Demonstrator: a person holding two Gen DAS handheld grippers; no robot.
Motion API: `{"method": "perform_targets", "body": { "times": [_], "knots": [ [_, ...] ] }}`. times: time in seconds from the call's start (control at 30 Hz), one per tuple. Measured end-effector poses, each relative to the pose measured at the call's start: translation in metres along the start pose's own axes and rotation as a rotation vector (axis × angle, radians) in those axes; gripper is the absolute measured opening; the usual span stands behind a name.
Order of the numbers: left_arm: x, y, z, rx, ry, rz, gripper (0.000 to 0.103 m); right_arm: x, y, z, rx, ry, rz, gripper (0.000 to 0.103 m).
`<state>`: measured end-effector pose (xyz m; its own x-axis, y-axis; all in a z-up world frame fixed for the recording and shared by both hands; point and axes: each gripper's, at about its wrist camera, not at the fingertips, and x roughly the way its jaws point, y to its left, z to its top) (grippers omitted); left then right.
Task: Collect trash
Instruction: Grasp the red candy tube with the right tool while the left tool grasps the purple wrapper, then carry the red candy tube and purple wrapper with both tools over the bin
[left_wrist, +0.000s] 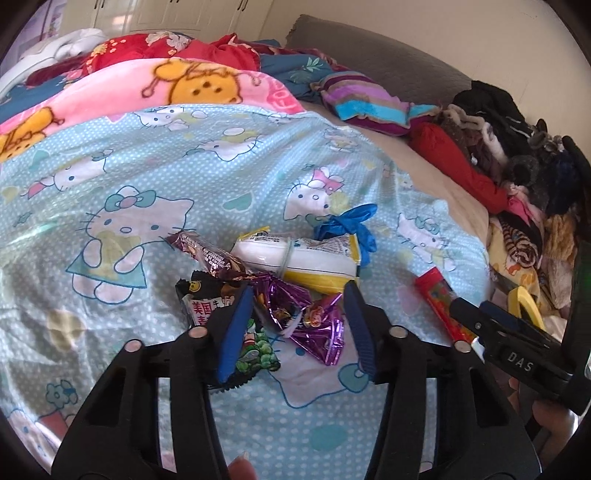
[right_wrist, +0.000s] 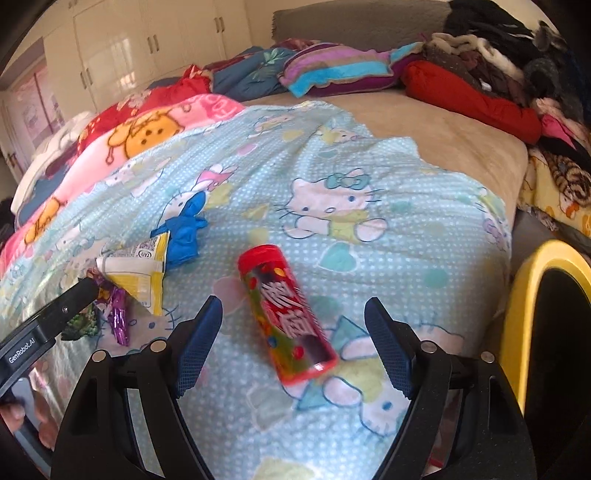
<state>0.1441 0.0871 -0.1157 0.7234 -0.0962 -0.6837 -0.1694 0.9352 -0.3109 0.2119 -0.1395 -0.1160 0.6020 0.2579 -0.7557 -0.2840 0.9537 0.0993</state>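
Note:
Trash lies on a light blue cartoon-cat sheet (left_wrist: 122, 177). My left gripper (left_wrist: 297, 288) straddles a crumpled purple foil wrapper (left_wrist: 306, 317); its blue pads stand a little apart from the foil, so it is open. Its left finger overlaps a black and green snack packet (left_wrist: 255, 350). Behind lie a brown wrapper (left_wrist: 207, 254), a white and yellow packet (left_wrist: 306, 262) and a blue glove (left_wrist: 347, 225). My right gripper (right_wrist: 293, 302) is wide open around a red candy tube (right_wrist: 288, 314) lying lengthwise between its fingers, untouched.
A yellow-rimmed bin (right_wrist: 524, 295) stands at the right beside the bed. Piled clothes (right_wrist: 517, 74) and a red bolster (right_wrist: 469, 99) line the far right. Folded blankets (left_wrist: 184, 88) and a striped pillow (left_wrist: 369, 103) fill the back. White cupboards (right_wrist: 129, 48) stand behind.

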Motion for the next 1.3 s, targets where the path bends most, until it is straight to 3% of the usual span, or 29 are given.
{"method": "perform_targets", "body": {
  "times": [0.13,0.27,0.37,0.6,0.83,1.3],
  "knots": [
    [0.006,0.0,-0.001,-0.005,0.011,0.006,0.035,0.016,0.011,0.003,-0.047,0.025,-0.02,0.066],
    [0.011,-0.002,-0.002,-0.001,0.022,0.007,0.022,0.028,0.012,0.002,-0.055,0.083,-0.011,0.036],
    [0.013,-0.005,-0.004,0.005,0.034,0.006,0.013,0.022,0.013,0.0,-0.057,0.057,-0.013,0.033],
    [0.006,-0.007,-0.009,0.012,0.029,-0.008,0.008,-0.003,0.019,-0.006,-0.06,0.006,0.042,0.032],
    [-0.01,-0.021,-0.014,0.063,0.005,-0.052,0.007,-0.027,0.013,-0.013,0.001,-0.051,0.093,0.032],
    [-0.042,-0.043,-0.012,0.122,-0.054,-0.096,0.006,-0.058,0.017,-0.036,0.002,-0.097,0.097,0.032]
  ]
}}
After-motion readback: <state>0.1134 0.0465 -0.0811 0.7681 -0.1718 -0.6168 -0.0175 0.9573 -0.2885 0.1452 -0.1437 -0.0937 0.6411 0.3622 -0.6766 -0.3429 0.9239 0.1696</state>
